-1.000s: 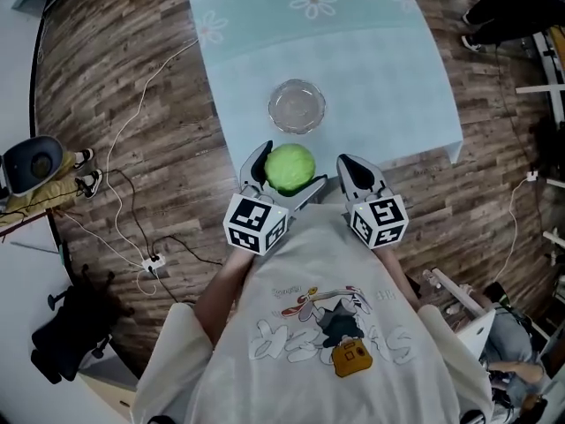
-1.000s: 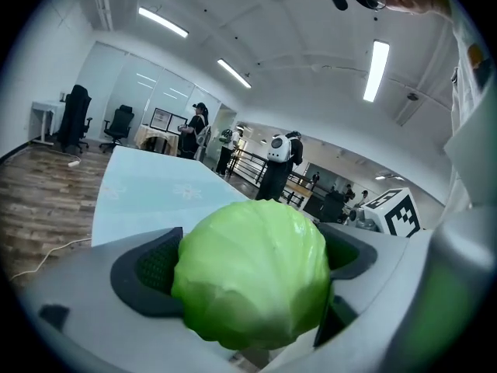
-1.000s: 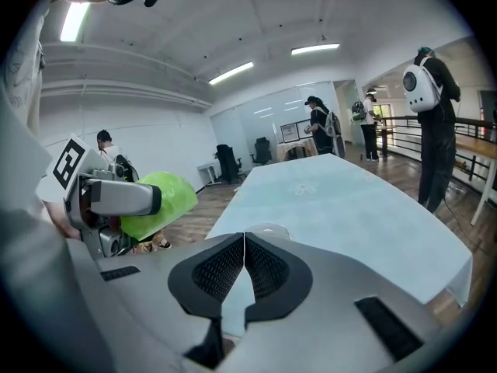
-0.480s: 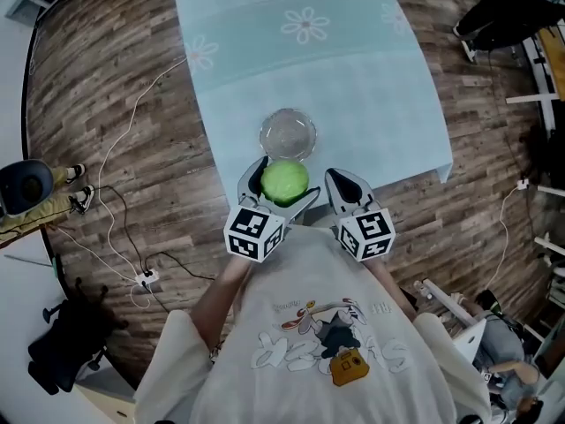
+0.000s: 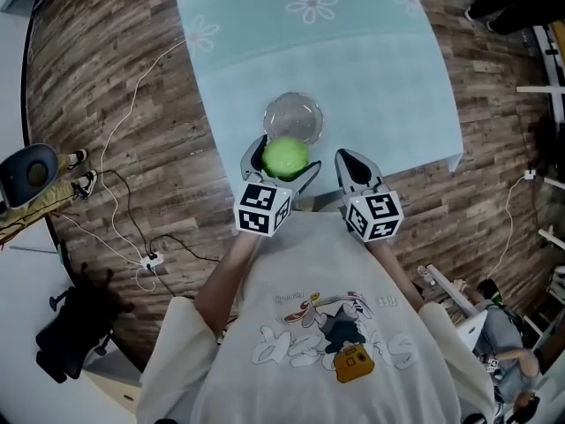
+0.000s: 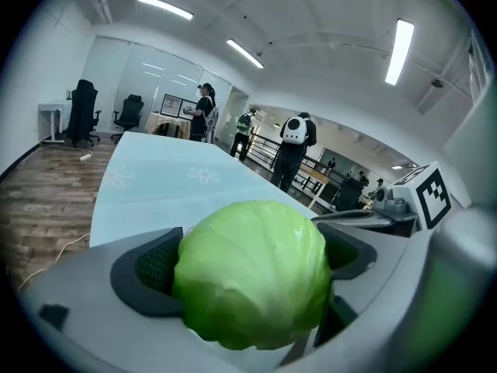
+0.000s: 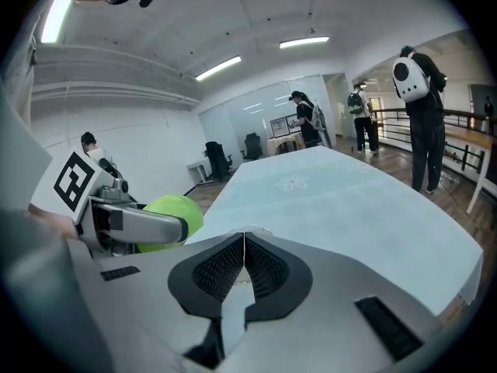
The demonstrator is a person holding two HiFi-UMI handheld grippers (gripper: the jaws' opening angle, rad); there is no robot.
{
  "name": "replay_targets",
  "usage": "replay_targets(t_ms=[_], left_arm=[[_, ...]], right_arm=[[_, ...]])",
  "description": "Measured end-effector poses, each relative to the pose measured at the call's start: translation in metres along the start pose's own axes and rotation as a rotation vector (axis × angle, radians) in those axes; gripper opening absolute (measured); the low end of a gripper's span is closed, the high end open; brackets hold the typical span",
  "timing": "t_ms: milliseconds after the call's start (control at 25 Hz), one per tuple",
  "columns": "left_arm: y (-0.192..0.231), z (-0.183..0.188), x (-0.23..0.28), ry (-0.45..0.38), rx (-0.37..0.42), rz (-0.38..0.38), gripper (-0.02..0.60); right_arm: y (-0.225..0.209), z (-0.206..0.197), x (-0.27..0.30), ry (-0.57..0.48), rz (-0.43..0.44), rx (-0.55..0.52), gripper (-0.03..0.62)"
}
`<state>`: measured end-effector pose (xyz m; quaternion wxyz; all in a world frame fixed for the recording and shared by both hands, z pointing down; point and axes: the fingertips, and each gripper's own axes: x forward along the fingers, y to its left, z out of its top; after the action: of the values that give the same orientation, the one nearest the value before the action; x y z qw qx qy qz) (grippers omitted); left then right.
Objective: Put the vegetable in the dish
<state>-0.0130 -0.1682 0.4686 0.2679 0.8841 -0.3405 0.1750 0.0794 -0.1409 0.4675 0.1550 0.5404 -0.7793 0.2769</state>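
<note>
The left gripper (image 6: 248,261) has its jaws spread wide around a round green cabbage (image 5: 285,157), with the dark ribbed pads (image 6: 147,266) pressed against its left and right sides, and the head fills the gap between them in the left gripper view. In the head view the cabbage hangs at the near edge of the table (image 5: 371,78), overlapping the near rim of the clear glass dish (image 5: 296,111), which stands on the pale blue flower-print cloth; whether the cabbage touches the glass cannot be told. The right gripper (image 7: 245,247) has its jaws pressed together with nothing between them and is held just right of the left one, apart from the cabbage, its tips over the near table edge. In the right gripper view the cabbage shows to the left behind one jaw of the left gripper, and a bit of the dish's rim shows just beyond the closed tips. Each gripper carries its marker cube (image 5: 263,208) close to the person's pale shirt (image 5: 327,325). White cables (image 5: 132,122) trail over the dark plank floor (image 5: 88,78) left of the table, and people (image 6: 295,142) stand at the far end of the room
</note>
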Motion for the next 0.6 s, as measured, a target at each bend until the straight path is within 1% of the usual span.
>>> replay_targets(t_ms=[80,280,480,600], left_arm=[[0.006,-0.004,0.007,0.009,0.004,0.008,0.545],[0.013,-0.012,0.023,0.033,0.007,0.015,0.545],[0.018,-0.020,0.046,0.065,0.053,0.020,0.545],[0.025,-0.023,0.055,0.075,0.053,0.021,0.545]], right_arm=[[0.001,-0.003,0.006,0.016,0.012,0.005,0.023],[0.003,-0.008,0.024,0.057,0.041,-0.023,0.023],[-0.005,-0.014,0.037,0.095,0.049,-0.044,0.023],[-0.008,-0.017,0.046,0.110,0.062,-0.040,0.023]])
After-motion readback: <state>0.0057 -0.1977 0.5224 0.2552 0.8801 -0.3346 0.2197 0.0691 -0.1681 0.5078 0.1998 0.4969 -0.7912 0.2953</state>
